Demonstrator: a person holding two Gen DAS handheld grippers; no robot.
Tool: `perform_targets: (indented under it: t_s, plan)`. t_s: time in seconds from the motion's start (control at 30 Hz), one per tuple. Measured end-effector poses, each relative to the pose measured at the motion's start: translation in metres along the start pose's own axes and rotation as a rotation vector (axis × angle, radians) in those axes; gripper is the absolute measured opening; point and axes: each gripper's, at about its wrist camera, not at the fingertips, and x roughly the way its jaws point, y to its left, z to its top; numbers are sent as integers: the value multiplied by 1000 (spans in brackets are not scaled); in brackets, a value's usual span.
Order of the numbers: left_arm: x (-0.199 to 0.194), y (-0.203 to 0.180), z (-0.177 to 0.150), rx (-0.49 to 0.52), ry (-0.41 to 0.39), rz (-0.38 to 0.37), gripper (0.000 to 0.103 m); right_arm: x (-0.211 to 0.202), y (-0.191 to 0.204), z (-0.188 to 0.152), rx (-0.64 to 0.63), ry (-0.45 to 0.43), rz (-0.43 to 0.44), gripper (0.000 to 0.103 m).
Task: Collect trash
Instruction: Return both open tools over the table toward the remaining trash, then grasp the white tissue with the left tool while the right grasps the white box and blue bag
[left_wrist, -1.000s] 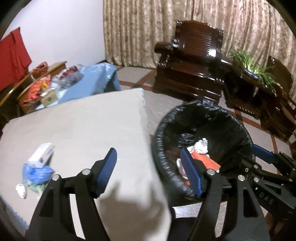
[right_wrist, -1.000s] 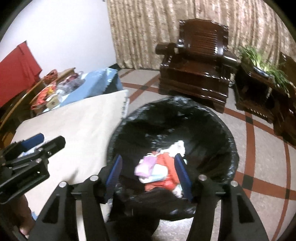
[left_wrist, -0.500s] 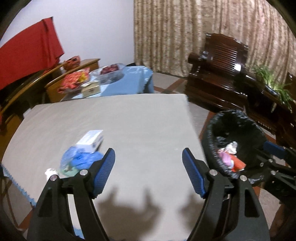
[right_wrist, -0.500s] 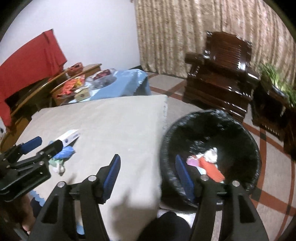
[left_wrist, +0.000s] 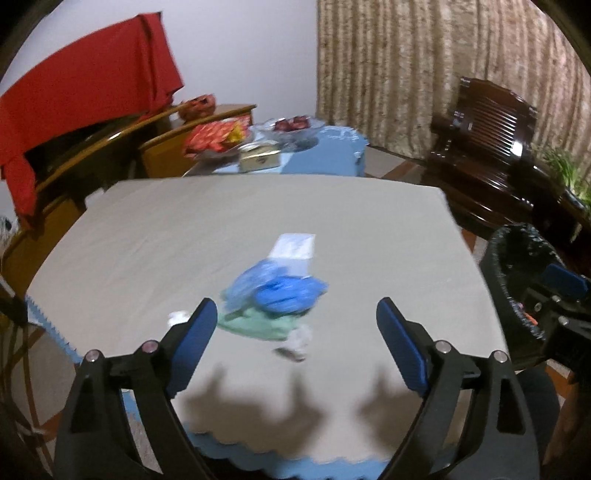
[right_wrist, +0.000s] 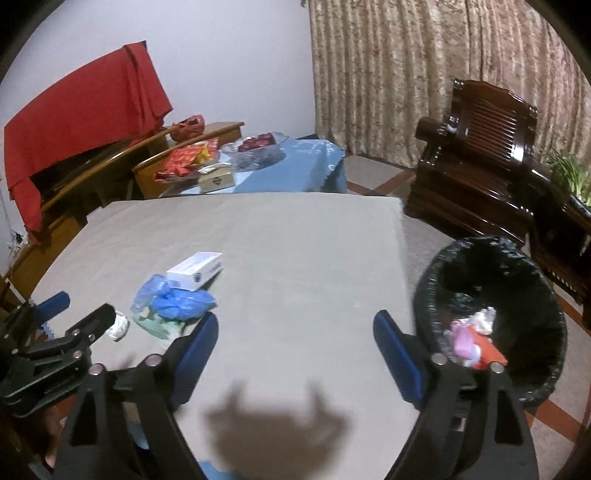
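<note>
A small heap of trash lies on the beige tablecloth: a white box, crumpled blue plastic, a pale green wrapper and white paper wads. My left gripper hovers just short of the heap, jaws opening, nothing between them. My right gripper hangs over bare cloth to the right of the heap, jaws opening and empty. The black-lined bin stands at the table's right and holds several scraps.
A blue-covered side table with a box and bowls stands beyond the beige one. Red cloth drapes a wooden desk at left. A dark wooden armchair and potted plant stand at right before curtains.
Both grippers swung left, away from the bin and over the table. The trash heap now sits ahead of the left gripper. Both sets of jaws stand wider than before.
</note>
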Motion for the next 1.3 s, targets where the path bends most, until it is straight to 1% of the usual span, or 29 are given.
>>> perform_targets:
  t_s: [0.17,0.3,0.4,0.5,0.73,1.1,1.3]
  plan:
    - [5,54,-9,-51,5,35,89,15,38,-3,-31,16,28,87]
    - [13,87,-17,-62,15,57,89,26,61,-5,-43,31,41,87]
    - [22,104,-24,-59,29,60,89,34,77,-8,-51,41,45,87]
    - [32,114,-27,-52,37,51,89,43,88,-11,-50,47,43,87]
    - [71,126,-38,-19,81,42,89,65,104,-15,-31,55,26,87]
    - [136,147,-48,-31,167,25,89,104,136,-16,-61,83,16,87]
    - [156,155,-53,-28,193,13,89,123,148,-12,-65,94,21,87]
